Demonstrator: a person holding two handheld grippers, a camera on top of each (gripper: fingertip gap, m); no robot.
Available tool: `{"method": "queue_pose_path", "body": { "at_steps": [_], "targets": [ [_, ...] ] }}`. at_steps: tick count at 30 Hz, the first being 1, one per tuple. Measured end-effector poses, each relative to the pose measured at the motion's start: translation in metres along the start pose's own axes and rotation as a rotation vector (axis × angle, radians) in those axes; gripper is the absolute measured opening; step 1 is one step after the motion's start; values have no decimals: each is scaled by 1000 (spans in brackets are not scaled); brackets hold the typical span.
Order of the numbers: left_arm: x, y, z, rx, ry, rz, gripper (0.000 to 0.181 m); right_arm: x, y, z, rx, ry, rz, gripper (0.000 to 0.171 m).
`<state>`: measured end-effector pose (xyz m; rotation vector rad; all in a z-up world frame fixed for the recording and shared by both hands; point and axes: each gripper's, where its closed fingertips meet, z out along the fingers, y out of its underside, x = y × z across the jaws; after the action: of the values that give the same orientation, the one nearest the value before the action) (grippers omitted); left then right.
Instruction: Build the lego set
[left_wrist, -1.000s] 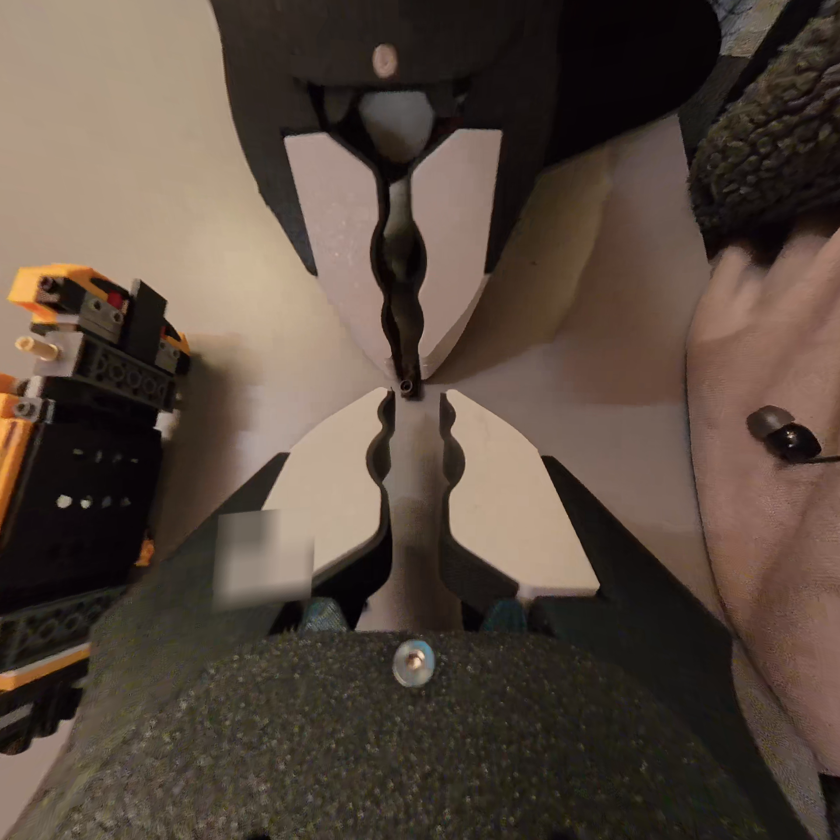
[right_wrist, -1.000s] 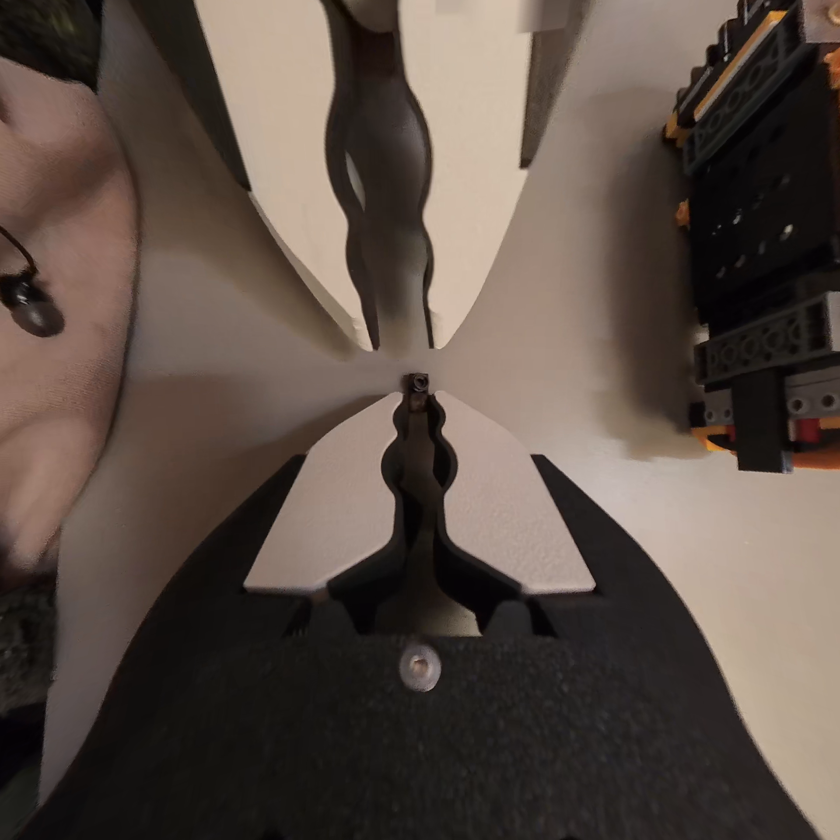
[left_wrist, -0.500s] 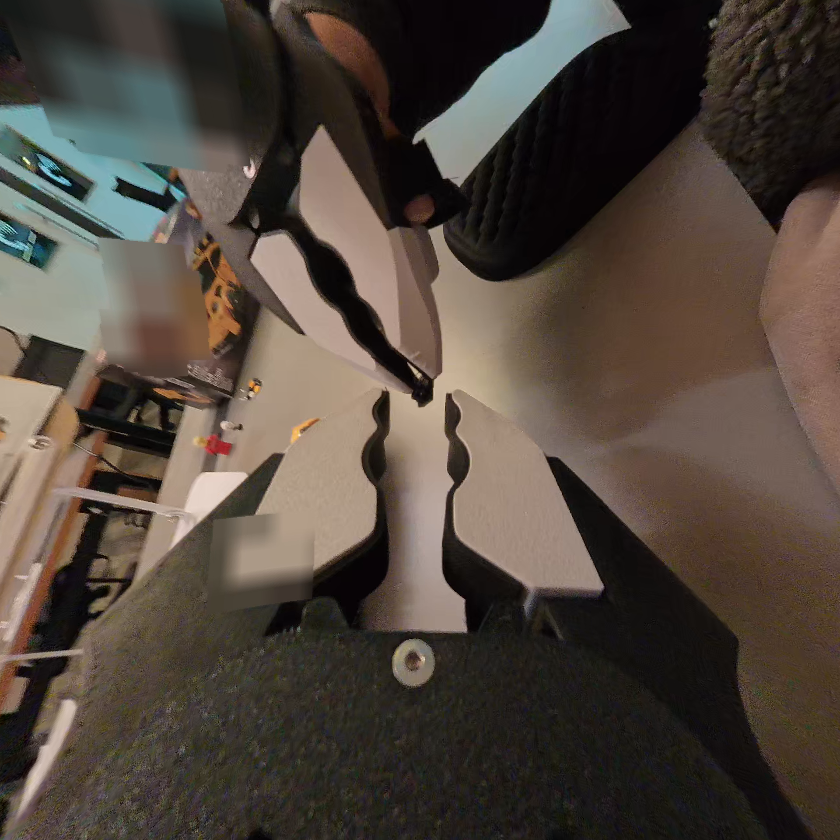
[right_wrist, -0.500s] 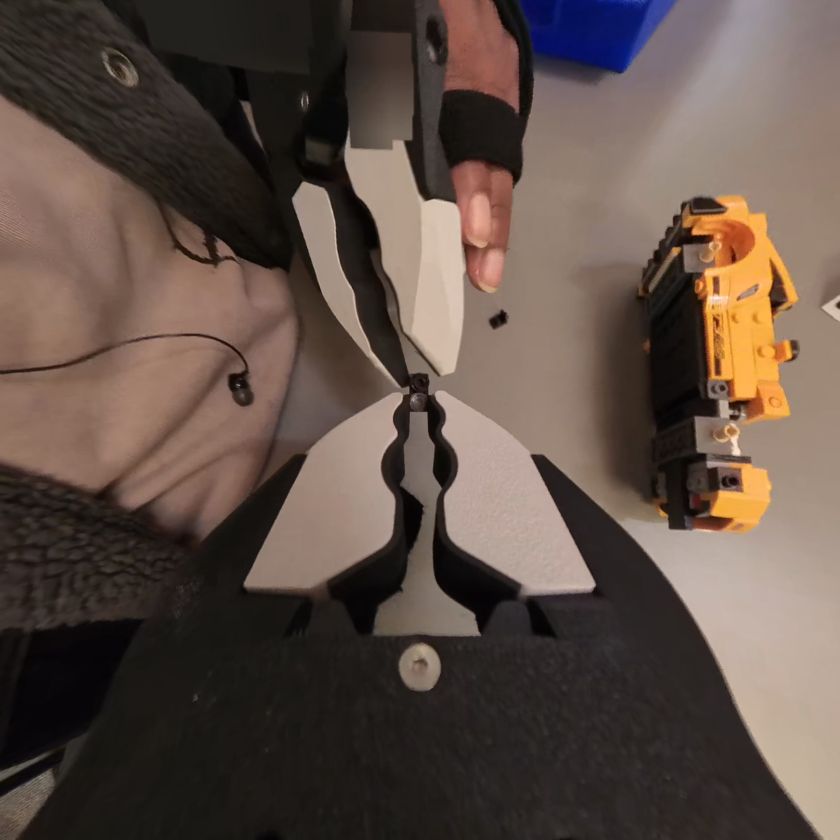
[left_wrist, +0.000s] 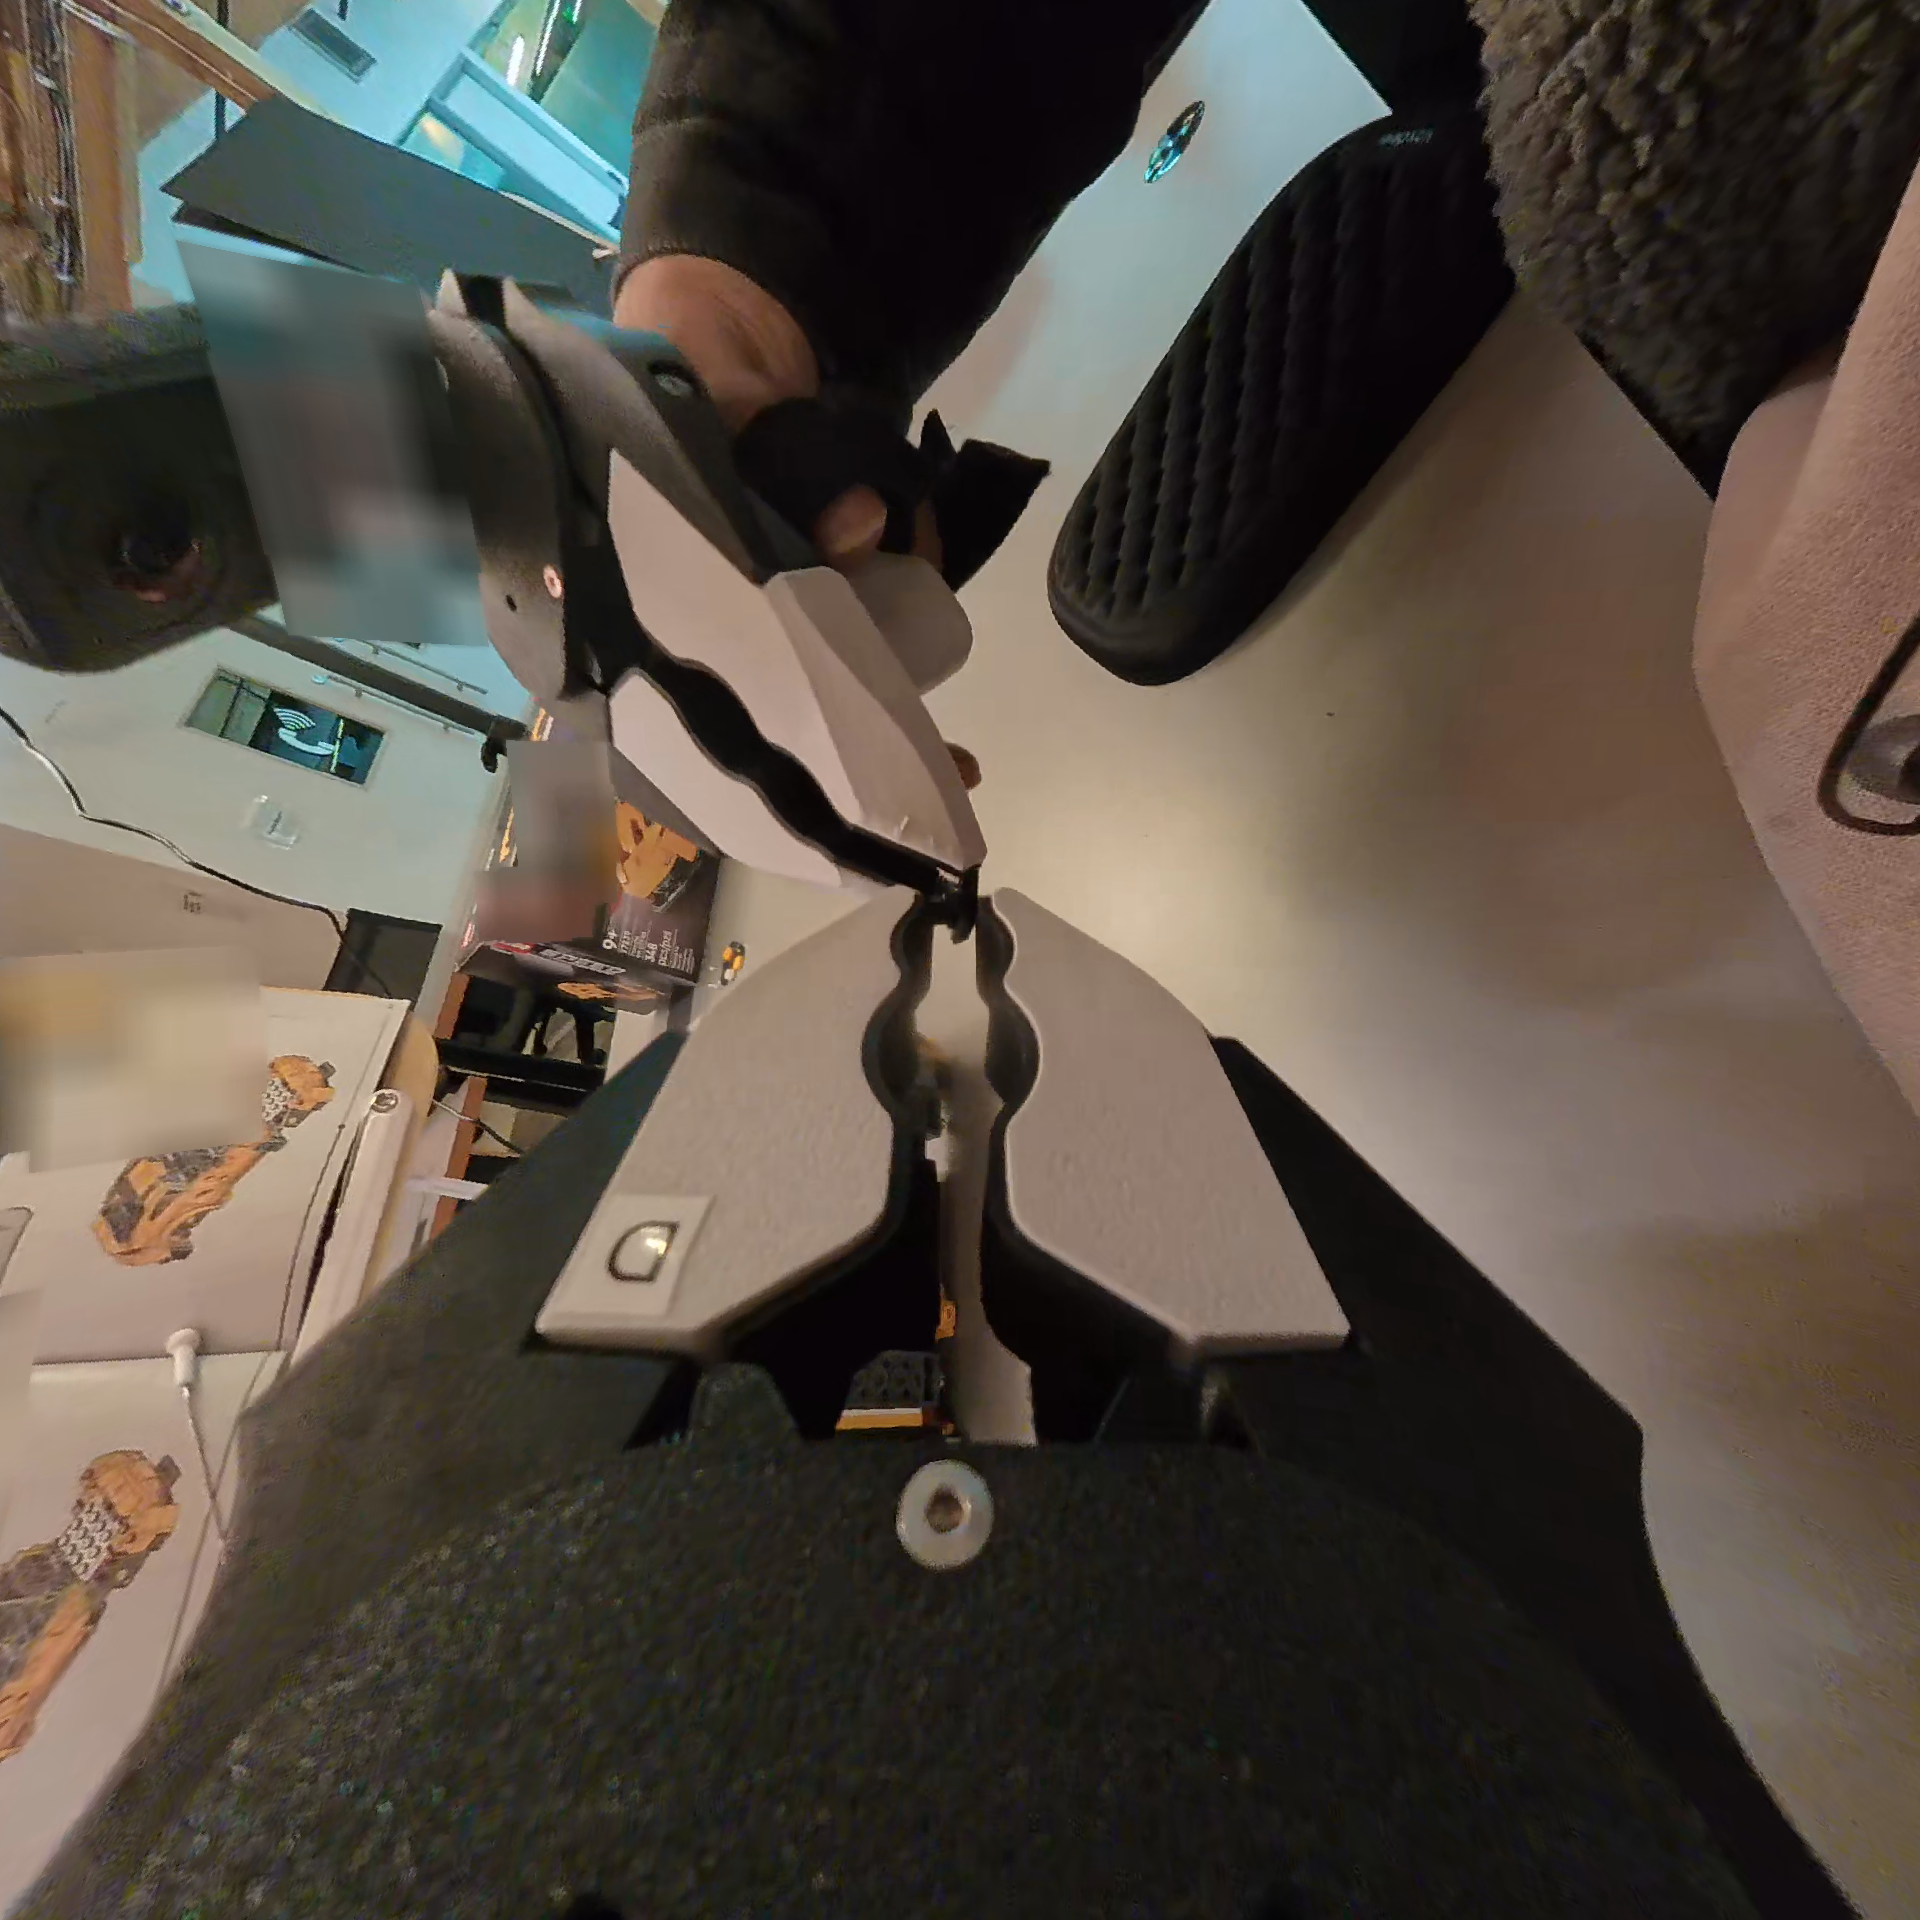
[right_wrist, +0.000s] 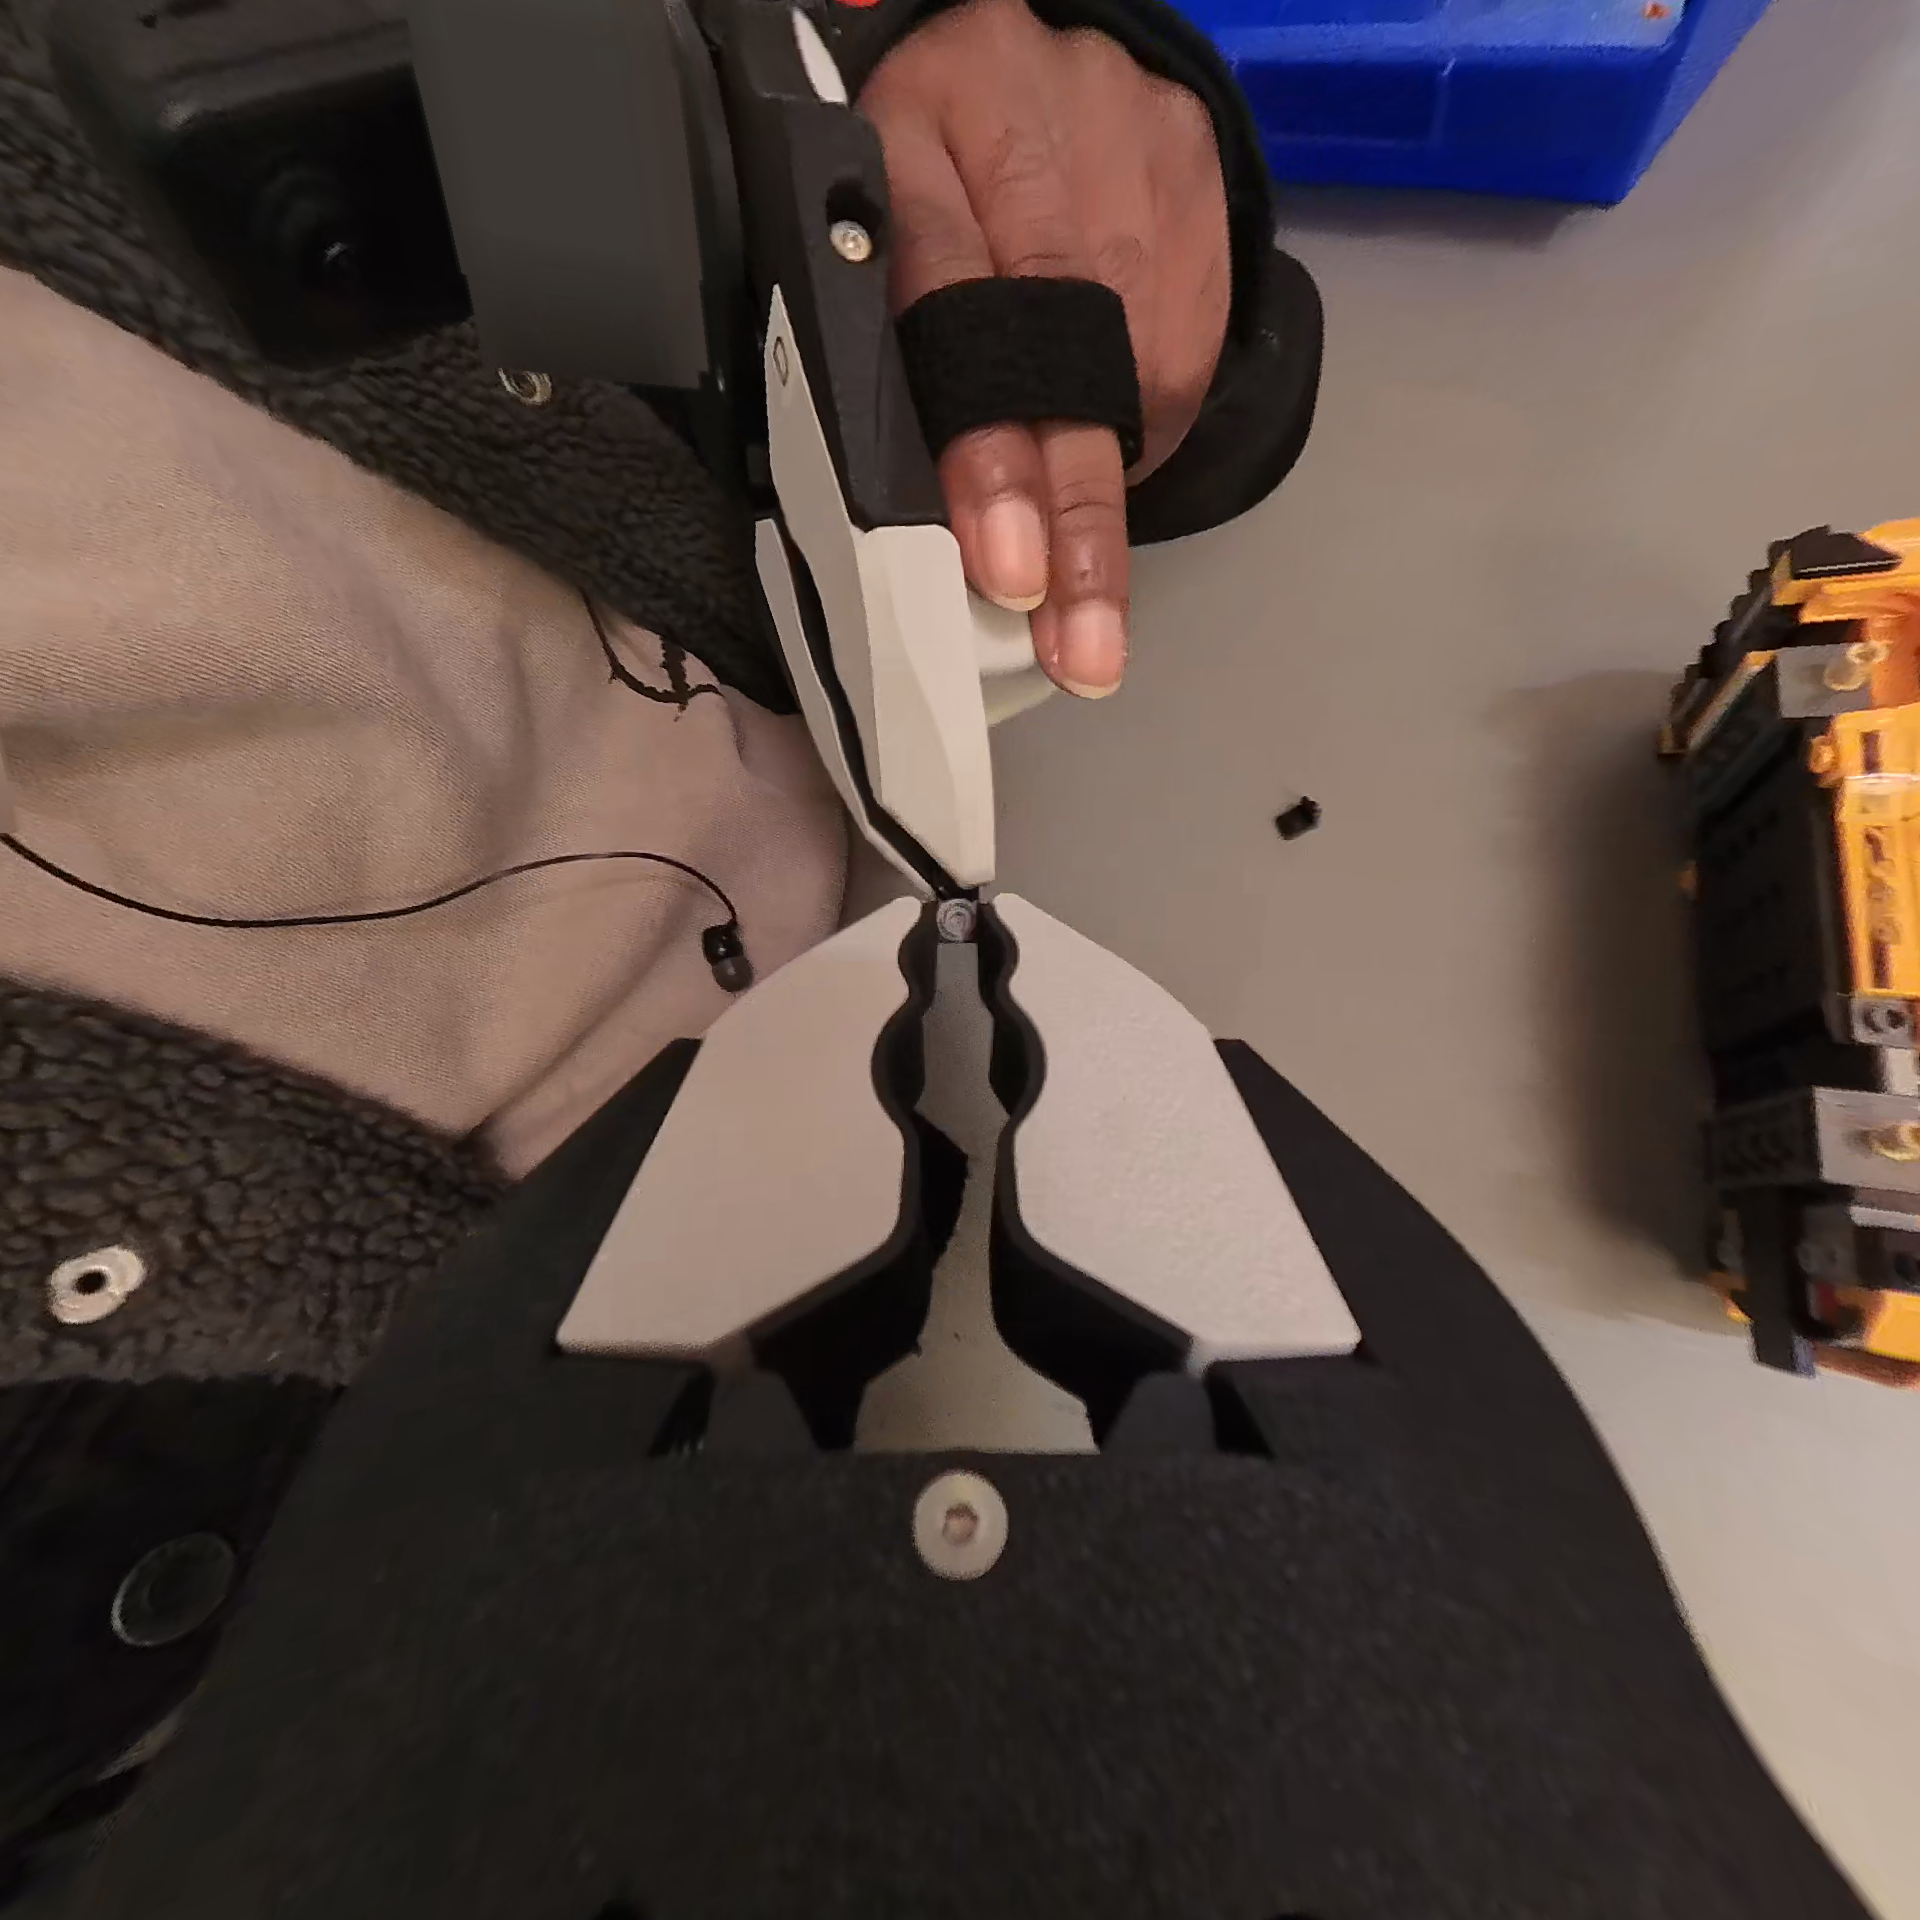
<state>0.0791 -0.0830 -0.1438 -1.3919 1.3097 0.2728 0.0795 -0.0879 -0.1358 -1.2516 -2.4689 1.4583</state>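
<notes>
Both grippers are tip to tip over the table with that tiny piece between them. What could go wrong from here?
1. The small dark piece is pinched only at the very tips of the right gripper; a slight slip could drop it.
2. The left gripper tips are narrowed around it too; a misaligned handover could flick it away.
3. If dropped, it could be confused with the loose black piece on the table.

The two claw tips meet, so no room lies between them. The surface (right_wrist: 1351, 1039) toward the lego model (right_wrist: 1808, 987) is free except for one small black piece (right_wrist: 1296, 818).
</notes>
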Motion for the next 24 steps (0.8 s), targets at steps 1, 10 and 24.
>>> {"method": "queue_pose_path", "body": {
  "at_steps": [1, 10, 24],
  "targets": [
    [1, 0, -1, -1, -1, 9, 8, -1, 0, 1, 3, -14, 21, 7],
    [11, -3, -1, 24, 45, 18, 8, -9, 5, 6, 16, -167, 186, 7],
    [32, -14, -5, 65, 171, 20, 7, -26, 16, 16, -63, -395, 393, 6]
  ]
}}
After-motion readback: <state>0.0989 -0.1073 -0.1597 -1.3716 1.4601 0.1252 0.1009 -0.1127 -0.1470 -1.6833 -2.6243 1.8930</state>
